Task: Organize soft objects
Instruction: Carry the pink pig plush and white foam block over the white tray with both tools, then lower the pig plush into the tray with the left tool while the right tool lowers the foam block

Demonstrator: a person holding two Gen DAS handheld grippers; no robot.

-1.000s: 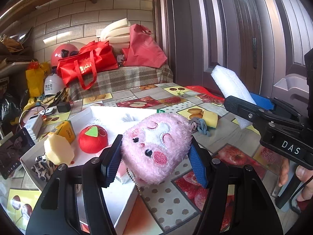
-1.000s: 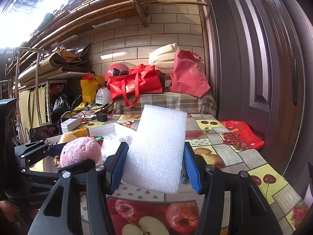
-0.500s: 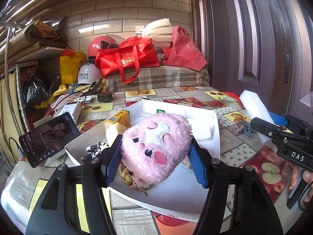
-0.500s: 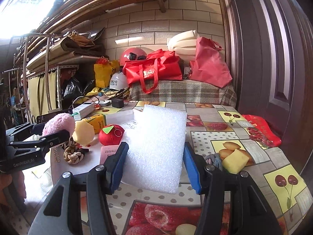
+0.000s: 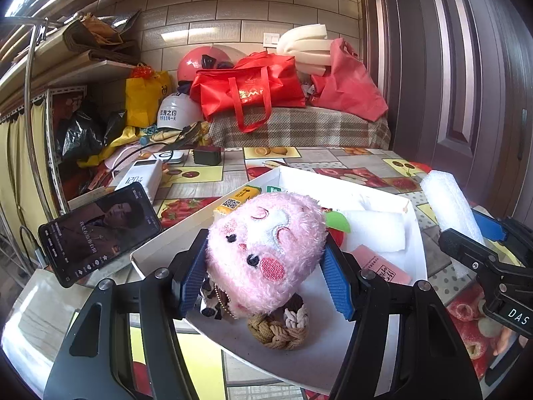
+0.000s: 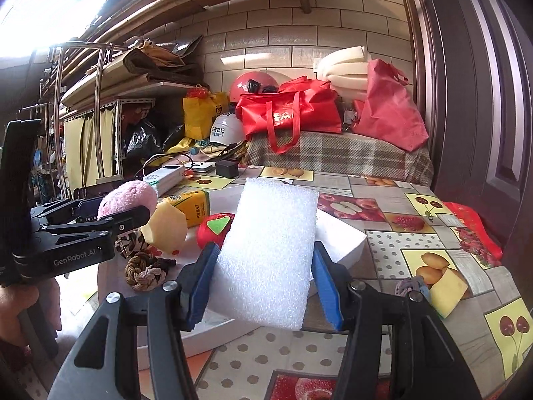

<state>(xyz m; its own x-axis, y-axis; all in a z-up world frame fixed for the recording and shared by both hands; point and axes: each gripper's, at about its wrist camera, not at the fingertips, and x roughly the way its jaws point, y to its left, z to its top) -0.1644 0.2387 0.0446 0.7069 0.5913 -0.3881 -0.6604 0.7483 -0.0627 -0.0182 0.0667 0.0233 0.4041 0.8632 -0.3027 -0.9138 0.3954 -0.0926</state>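
Note:
My left gripper [image 5: 263, 273] is shut on a pink plush toy [image 5: 263, 250], held above the near end of a shallow white tray [image 5: 333, 363]. Under the toy lie a braided rope knot [image 5: 279, 330] and a black-and-white patterned cloth [image 5: 208, 303]. My right gripper [image 6: 263, 283] is shut on a white foam sheet [image 6: 269, 250], just right of the tray [image 6: 346, 243]. In the right wrist view the tray holds a red plush apple [image 6: 213, 230], a pale yellow sponge [image 6: 165, 230] and a yellow carton [image 6: 193, 205]. The left gripper [image 6: 133, 215] appears there too, holding the pink toy [image 6: 128, 198].
A phone [image 5: 100, 230] leans at the table's left edge, with a power bank [image 5: 141, 175] behind it. A yellow sponge [image 6: 449, 290] and a grey-blue rope knot [image 6: 408, 286] lie on the fruit-print tablecloth at right. Red bags [image 5: 250, 90] and helmets are piled at the back.
My left gripper carried the pink toy leftwards, from the tray's right side to above its near left end. The right gripper, still holding the foam, swung its view slightly to the left.

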